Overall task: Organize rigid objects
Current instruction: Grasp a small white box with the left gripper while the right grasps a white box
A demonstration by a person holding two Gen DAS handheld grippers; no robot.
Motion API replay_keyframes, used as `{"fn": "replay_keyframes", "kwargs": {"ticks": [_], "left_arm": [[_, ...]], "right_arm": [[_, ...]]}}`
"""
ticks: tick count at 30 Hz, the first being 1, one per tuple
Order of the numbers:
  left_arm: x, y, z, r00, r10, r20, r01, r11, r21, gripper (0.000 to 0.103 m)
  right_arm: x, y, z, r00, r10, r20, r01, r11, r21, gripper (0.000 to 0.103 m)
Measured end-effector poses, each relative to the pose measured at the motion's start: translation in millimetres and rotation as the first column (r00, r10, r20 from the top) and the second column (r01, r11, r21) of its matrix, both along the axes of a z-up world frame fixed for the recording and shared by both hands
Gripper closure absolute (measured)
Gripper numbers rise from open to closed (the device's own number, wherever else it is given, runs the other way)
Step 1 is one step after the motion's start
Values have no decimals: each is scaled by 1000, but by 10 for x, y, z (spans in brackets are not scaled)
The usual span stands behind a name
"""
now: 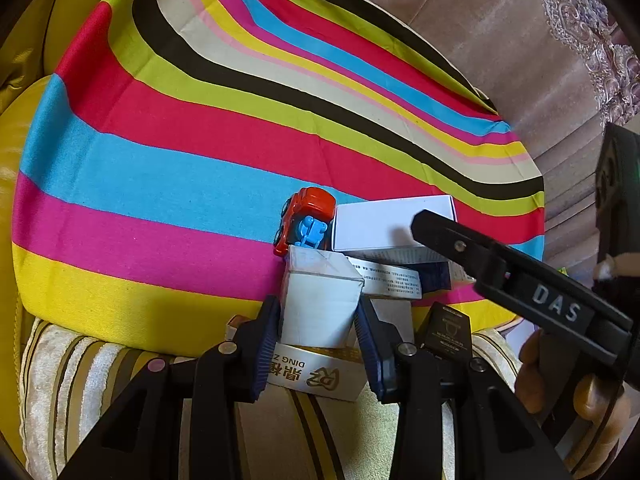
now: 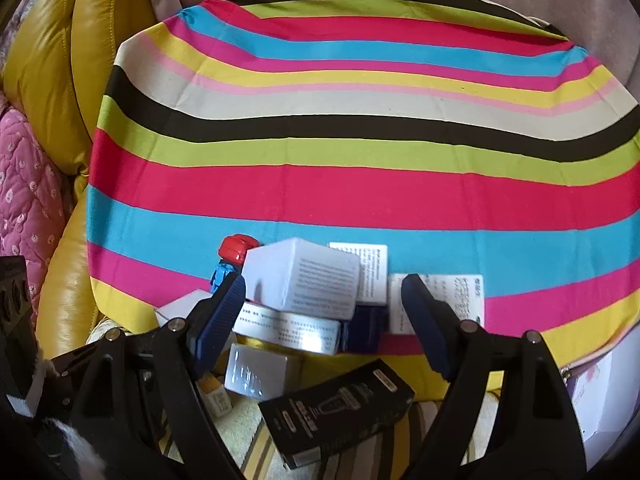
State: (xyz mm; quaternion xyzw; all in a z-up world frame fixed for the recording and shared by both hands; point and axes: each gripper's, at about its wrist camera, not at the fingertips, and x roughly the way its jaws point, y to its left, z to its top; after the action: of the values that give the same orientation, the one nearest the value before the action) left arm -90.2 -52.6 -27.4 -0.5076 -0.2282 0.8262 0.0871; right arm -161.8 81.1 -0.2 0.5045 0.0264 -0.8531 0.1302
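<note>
In my left wrist view, my left gripper [image 1: 318, 322] sits low in the middle of the frame. Its two blue fingers [image 1: 267, 354] are squeezed onto a small white box [image 1: 320, 304], one on each side. That box stands upright, on top of a flat white and gold box [image 1: 316, 376] with "DING" printed on it.

Just above the white box lies a little red toy car [image 1: 306, 218] with blue parts. A bigger white box [image 1: 394, 226] is right beside the car, to its right. A black box [image 1: 446, 330] lies at lower right. All of these crowd the near edge of a striped cloth [image 1: 180, 152] in many bright colors.

My right gripper [image 1: 516, 276] pokes in from the right side of this view.

In my right wrist view, the right gripper [image 2: 324, 320] has its fingers [image 2: 426, 320] spread wide apart, holding nothing. Between them I see the pile of white boxes [image 2: 302, 276]. The black box [image 2: 340, 408] lies below, at the bottom middle. A yellow leather sofa [image 2: 52, 60] fills the upper left.
</note>
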Motion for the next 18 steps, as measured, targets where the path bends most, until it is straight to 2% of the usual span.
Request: {"fn": "replay_keyframes", "kwargs": {"ticks": [3,8,18], "left_arm": [[0,4,-7,1000,3,-2,-3,1000,5,63],[-2,7,-12,1000,3,-3,-3,1000,6,63],[0,4,-10,1000,6,-5,-6,1000,6,63]], "right_arm": [[-40,-23,-38,1000,4,10,-4,1000,-7,25],[-60,-99,-99,999,37,24,-37,999,2,43],[35,-72,-47,998,52,-22,-53,999,-12,50]]}}
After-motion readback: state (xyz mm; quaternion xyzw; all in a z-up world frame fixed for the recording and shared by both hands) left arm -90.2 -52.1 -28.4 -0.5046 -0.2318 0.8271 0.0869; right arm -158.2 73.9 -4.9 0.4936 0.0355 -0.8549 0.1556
